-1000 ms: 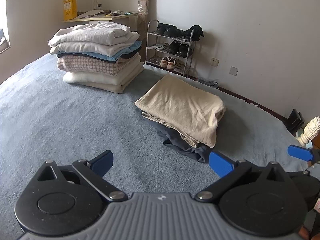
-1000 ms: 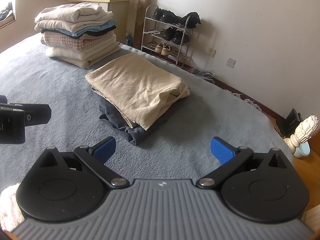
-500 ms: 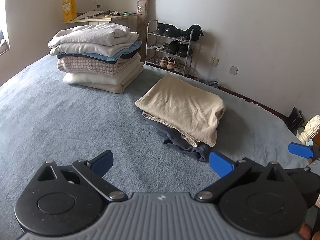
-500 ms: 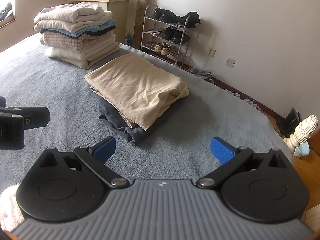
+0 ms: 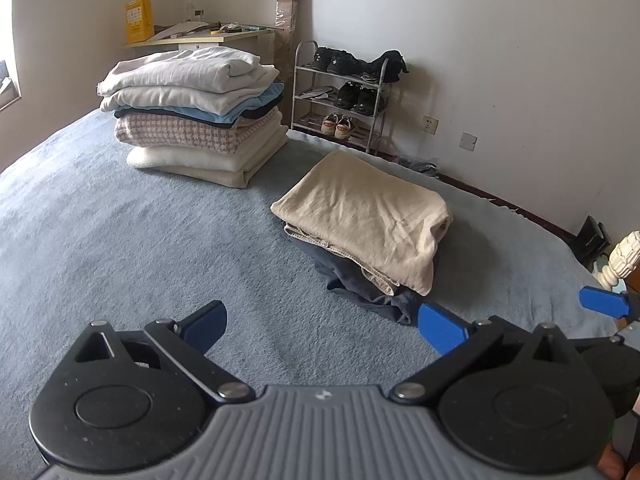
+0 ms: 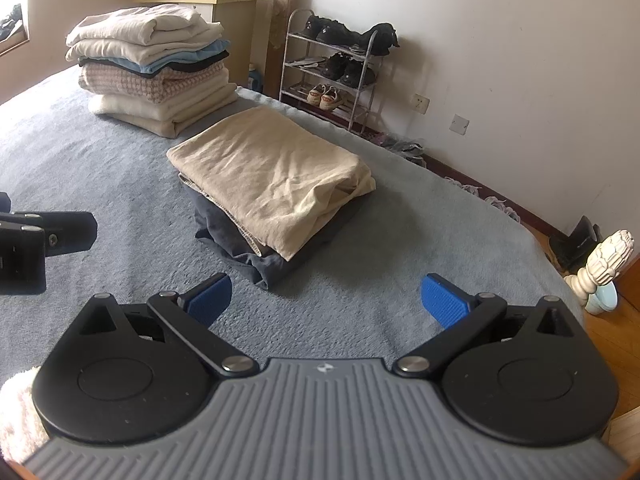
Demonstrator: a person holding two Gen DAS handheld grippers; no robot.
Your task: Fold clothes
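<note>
Both tools idle over the bed (image 5: 120, 240); the folded beige cloth (image 6: 264, 172) lies on a dark garment (image 6: 236, 244) mid-bed. For your next fold, take edges low and near corners, lifting evenly. Your left hand-held gripper (image 5: 324, 326) and right hand-held gripper (image 6: 326, 300) are spread wide, holding and touching nothing.
</note>
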